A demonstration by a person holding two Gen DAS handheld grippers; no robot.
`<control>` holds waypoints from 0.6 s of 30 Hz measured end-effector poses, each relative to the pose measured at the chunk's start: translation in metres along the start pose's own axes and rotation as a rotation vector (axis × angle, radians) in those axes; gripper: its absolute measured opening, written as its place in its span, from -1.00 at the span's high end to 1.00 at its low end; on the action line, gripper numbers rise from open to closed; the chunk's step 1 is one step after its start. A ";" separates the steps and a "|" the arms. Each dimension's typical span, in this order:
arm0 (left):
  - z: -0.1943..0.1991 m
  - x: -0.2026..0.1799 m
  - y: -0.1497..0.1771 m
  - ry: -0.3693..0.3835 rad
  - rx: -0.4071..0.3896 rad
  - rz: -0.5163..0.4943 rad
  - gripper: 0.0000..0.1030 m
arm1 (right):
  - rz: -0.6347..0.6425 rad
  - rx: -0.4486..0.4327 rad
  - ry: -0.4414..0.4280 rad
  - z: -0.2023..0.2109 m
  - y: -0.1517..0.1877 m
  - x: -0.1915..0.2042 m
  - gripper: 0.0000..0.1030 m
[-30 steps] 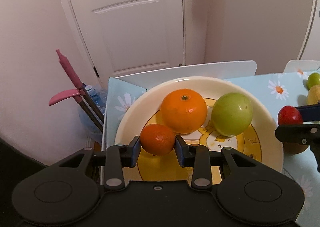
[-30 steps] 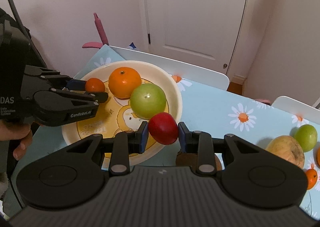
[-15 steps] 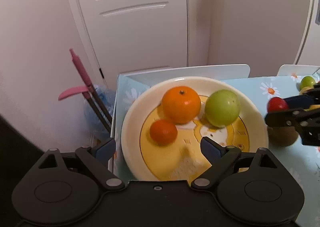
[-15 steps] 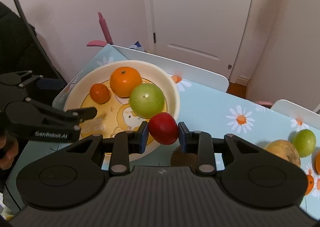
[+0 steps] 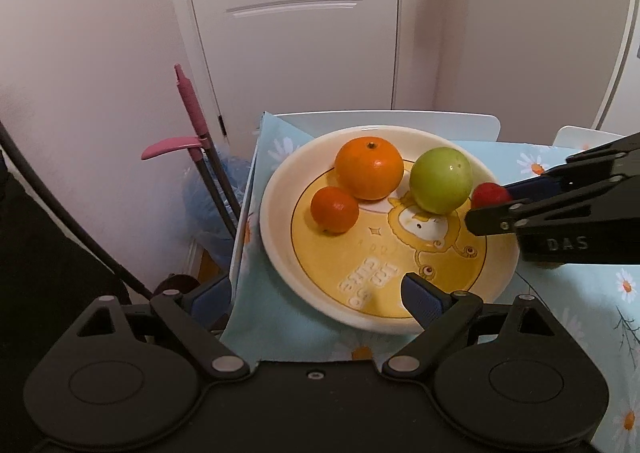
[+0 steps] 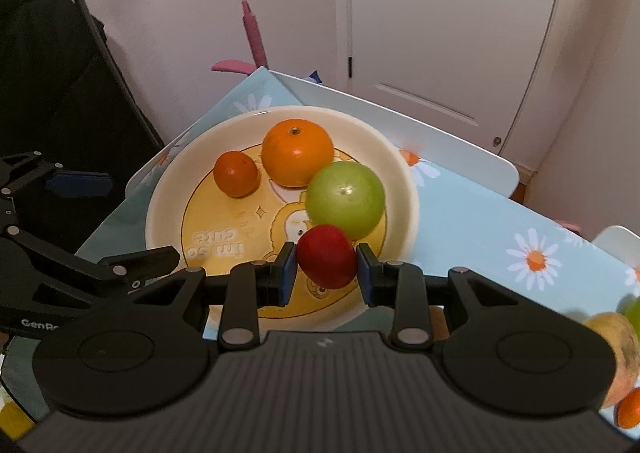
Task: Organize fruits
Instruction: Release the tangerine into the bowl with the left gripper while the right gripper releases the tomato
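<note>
A cream plate [image 5: 272, 213] with a yellow cartoon centre holds a large orange [image 5: 369, 168], a small tangerine [image 5: 334, 210] and a green apple [image 5: 441, 180]. My left gripper [image 5: 316, 298] stands open at the plate's near edge, with nothing between its blue pads. In the right wrist view my right gripper [image 6: 326, 269] is shut on a red fruit [image 6: 326, 262], held over the plate [image 6: 160, 209] just in front of the green apple [image 6: 345, 200]. The left wrist view shows that red fruit [image 5: 490, 194] at the apple's right side.
A blue daisy tablecloth [image 6: 480, 221] covers the table. More fruit lies at the right: a yellow-brown one [image 6: 612, 345] and a small orange one [image 6: 630, 411]. Pink-handled tools [image 5: 192, 113] and a blue bag [image 5: 204, 189] stand left of the table, a white door behind.
My left gripper opened, left the tangerine on the plate and drew back toward the near edge. My right gripper carried the red fruit in over the plate, beside the green apple.
</note>
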State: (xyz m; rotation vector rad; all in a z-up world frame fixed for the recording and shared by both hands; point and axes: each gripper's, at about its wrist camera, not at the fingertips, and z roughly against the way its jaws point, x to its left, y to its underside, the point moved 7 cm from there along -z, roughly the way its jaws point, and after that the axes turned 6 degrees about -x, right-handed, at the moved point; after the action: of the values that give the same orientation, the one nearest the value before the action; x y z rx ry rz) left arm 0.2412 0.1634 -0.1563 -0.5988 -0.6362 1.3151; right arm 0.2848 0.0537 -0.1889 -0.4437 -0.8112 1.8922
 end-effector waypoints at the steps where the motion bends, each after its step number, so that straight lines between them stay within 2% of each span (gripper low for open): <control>1: 0.001 0.000 0.001 -0.001 0.000 0.001 -0.83 | 0.003 0.000 -0.002 -0.001 0.000 0.001 0.09; 2: 0.001 0.001 0.001 -0.003 0.000 0.002 -0.83 | 0.006 0.000 -0.004 -0.001 0.000 0.001 0.08; 4: 0.003 0.001 0.002 -0.004 0.000 0.001 -0.83 | 0.006 -0.011 -0.003 0.000 0.000 0.001 -0.07; 6: 0.004 0.001 0.002 -0.003 -0.001 0.002 -0.83 | -0.002 -0.026 -0.006 0.004 -0.001 0.000 -0.41; 9: 0.006 -0.001 0.004 0.001 -0.003 0.004 -0.84 | -0.020 -0.043 0.005 0.012 -0.001 -0.005 -0.77; 12: 0.011 -0.004 0.004 0.003 -0.005 0.002 -0.84 | -0.039 -0.056 0.018 0.023 0.000 -0.010 -0.89; 18: 0.021 -0.009 -0.002 0.005 -0.015 0.010 -0.84 | -0.058 -0.063 0.053 0.047 0.004 -0.020 -0.90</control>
State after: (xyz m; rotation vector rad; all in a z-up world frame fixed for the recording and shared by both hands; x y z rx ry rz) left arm 0.2262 0.1551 -0.1416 -0.6178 -0.6402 1.3185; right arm 0.2622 0.0187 -0.1589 -0.5024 -0.8420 1.7979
